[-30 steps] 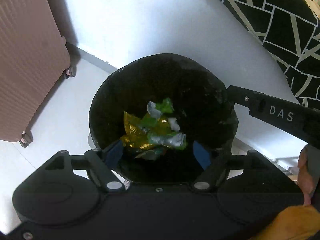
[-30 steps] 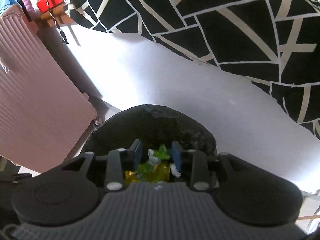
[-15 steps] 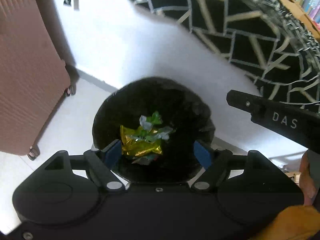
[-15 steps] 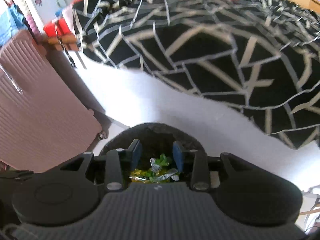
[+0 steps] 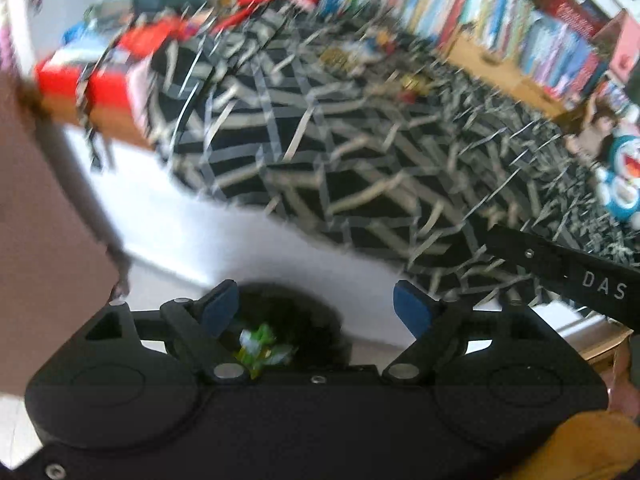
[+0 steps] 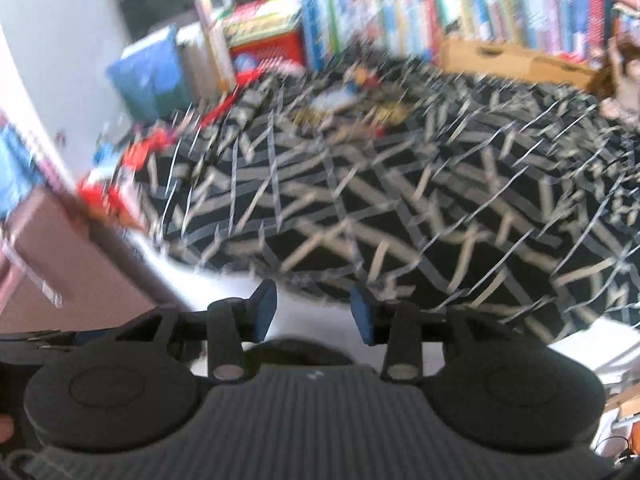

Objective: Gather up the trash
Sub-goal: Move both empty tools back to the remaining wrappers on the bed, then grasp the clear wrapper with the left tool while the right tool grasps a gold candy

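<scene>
Both views are blurred by motion. My left gripper [image 5: 316, 308] is open with nothing between its blue pads [image 5: 218, 308]. Just below it the black bin [image 5: 316, 320] shows at the frame's bottom, with green and silver wrappers [image 5: 260, 346] inside. My right gripper [image 6: 314, 312] is open too, its blue pads [image 6: 266, 310] a moderate gap apart and bare. Only the dark far rim of the bin [image 6: 304, 346] peeks over its body. On the bed, small bright scraps [image 5: 412, 84] lie far off, too blurred to identify.
A bed with a black-and-cream patterned cover [image 5: 360, 168] and a white side [image 5: 248, 248] fills the middle. A pink suitcase [image 5: 44, 240] stands at the left. Bookshelves [image 6: 480, 12] line the back wall. A red box [image 5: 92, 76] sits near the bed's corner.
Both grippers have tilted up and away from the bin, which has dropped to the bottom of the views. The bed top and bookshelves have come into sight. Both jaws stay open.
</scene>
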Tool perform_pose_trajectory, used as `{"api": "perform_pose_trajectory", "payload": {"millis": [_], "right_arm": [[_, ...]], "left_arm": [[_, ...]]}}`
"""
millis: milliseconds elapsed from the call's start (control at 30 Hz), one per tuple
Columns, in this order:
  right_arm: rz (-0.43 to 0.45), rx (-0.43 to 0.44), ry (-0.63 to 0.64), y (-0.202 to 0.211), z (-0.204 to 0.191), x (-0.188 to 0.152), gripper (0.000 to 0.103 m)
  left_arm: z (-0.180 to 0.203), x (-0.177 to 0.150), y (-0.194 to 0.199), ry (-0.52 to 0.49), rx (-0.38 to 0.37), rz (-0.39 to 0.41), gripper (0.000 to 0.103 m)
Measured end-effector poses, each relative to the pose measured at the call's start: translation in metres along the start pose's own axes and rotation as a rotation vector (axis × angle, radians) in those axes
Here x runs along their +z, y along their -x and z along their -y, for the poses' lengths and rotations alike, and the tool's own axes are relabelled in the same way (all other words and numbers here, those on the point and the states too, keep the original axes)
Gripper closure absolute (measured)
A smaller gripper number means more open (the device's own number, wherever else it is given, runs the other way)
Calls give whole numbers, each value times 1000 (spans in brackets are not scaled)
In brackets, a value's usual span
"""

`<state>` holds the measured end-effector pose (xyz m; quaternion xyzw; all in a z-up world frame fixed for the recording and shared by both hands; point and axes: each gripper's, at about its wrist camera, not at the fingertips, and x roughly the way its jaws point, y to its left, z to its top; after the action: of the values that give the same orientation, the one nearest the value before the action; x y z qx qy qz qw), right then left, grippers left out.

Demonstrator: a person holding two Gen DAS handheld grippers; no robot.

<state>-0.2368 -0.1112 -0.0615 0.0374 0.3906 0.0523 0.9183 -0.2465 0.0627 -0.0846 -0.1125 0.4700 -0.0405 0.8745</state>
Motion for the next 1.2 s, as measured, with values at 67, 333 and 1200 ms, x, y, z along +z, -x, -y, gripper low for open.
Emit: {"api": "perform_pose_trajectory", "payload": {"millis": [67, 333, 1200], "right_arm": [[47, -38, -26, 11, 5, 16, 46], [168, -142, -90, 25, 25, 63, 46], [-7, 1, 48, -257, 136, 244, 43]], "left_arm": [[8, 24, 7, -38, -16, 26, 19], [39, 98, 9, -147, -83, 133, 16], [111, 259, -250, 16, 67, 19, 16]]}}
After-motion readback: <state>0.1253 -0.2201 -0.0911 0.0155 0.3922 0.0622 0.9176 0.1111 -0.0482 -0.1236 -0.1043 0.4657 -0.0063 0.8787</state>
